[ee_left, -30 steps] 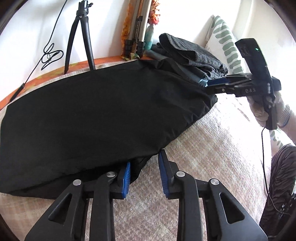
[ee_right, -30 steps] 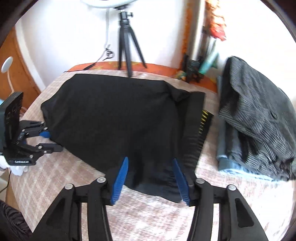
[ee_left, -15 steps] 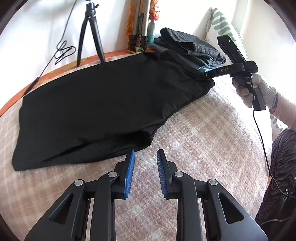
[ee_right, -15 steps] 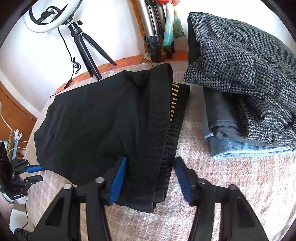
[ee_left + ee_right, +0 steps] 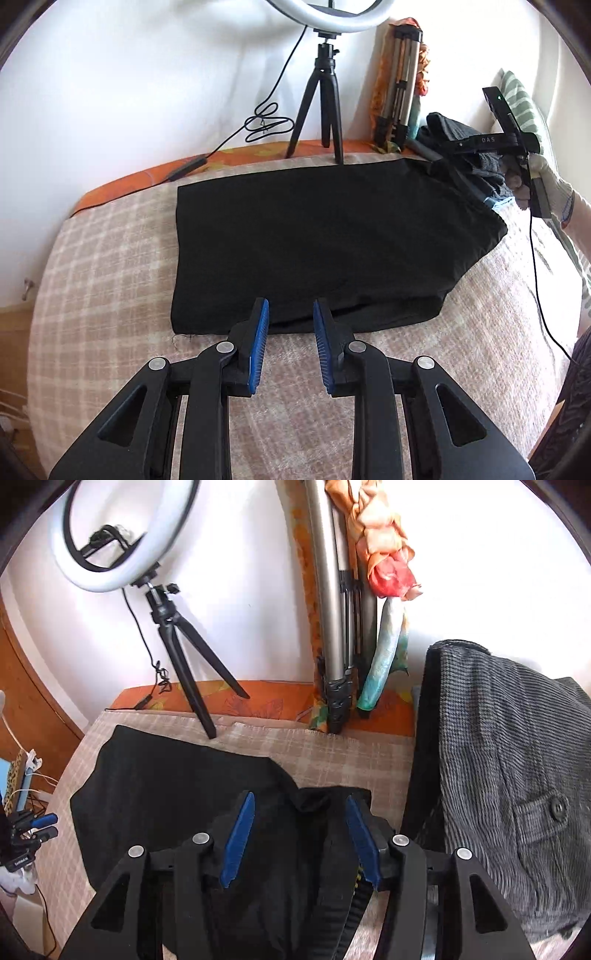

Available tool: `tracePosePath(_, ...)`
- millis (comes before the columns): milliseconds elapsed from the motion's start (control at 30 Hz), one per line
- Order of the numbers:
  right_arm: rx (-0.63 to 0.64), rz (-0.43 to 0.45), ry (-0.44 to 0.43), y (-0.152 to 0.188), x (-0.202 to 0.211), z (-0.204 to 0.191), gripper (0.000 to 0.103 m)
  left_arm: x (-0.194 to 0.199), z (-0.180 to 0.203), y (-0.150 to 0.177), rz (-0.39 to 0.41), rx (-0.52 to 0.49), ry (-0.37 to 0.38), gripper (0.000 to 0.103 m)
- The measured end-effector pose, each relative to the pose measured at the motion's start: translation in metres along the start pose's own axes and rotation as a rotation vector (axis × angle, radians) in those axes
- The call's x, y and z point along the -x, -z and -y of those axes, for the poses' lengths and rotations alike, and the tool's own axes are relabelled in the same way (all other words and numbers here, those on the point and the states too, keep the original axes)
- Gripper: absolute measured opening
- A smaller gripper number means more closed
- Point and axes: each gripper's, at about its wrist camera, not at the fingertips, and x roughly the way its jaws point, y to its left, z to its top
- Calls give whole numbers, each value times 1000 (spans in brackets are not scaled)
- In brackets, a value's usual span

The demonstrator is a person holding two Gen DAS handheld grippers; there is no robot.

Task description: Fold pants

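Note:
The black pants (image 5: 325, 236) lie folded flat on the checked bedcover (image 5: 110, 280). My left gripper (image 5: 290, 314) is open and empty, hovering at the pants' near edge. My right gripper (image 5: 300, 808) is open over the waistband end of the pants (image 5: 192, 797), with fabric between its jaws but not clamped. The right gripper also shows in the left wrist view (image 5: 439, 162), at the pants' far right corner. The left gripper shows small at the left edge of the right wrist view (image 5: 50, 825).
A stack of folded clothes topped by grey houndstooth cloth (image 5: 517, 775) sits right of the pants. A ring light on a black tripod (image 5: 325, 99), a folded silver tripod (image 5: 332, 627) and a cable (image 5: 266, 122) stand at the wall. A striped pillow (image 5: 521, 99) lies at the far right.
My left gripper has let go of the pants' edge, pulled back and swung left along the near edge. My right gripper has moved forward and low over the waistband end.

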Motion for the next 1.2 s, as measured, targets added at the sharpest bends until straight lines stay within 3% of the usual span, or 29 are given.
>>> tracePosePath(67, 5, -36, 59, -13, -21, 9, 56, -3, -5, 2, 1, 9, -4, 23)
tracePosePath(133, -5, -105, 46, -18, -41, 20, 64, -5, -8, 4, 0, 9, -9, 23)
tracePosePath(233, 13, -138, 83, -17, -58, 27, 63, -7, -12, 6, -4, 11, -15, 23)
tracePosePath(267, 14, -141, 71, -15, -59, 28, 52, -9, -11, 5, -6, 10, -19, 23)
tracePosePath(300, 9, -143, 42, -14, -58, 29, 30, -10, -11, 5, -8, 10, -22, 23)
tracePosePath(367, -17, -141, -6, -11, -54, 31, 26, -11, -12, 3, -9, 12, -28, 23)
tracePosePath(467, -34, -120, -9, -7, -43, 35, 22, -11, -14, 2, -1, 17, -36, 23)
tracePosePath(633, -30, -130, 160, -5, -31, 40, 22, -7, -33, 1, 5, 103, -65, 23)
tracePosePath(700, 50, -161, 233, -6, -37, 26, 26, -4, -46, 0, 6, 165, -59, 24)
tracePosePath(800, 125, -141, 264, -6, -36, 10, 46, 2, -62, 0, -4, 255, -70, 48)
tracePosePath(867, 148, -98, 261, -5, -25, 3, 56, 6, -72, 0, -3, 314, -54, 49)
tracePosePath(1000, 141, -30, 230, 1, 6, -11, 61, 12, -83, -1, 20, 391, -48, 49)
tracePosePath(1100, 90, 14, 179, 19, 36, -17, 69, 15, -76, -7, 38, 375, -43, 49)
tracePosePath(1200, 35, 23, 131, 48, 59, -24, 71, 12, -56, -17, 40, 325, -31, 49)
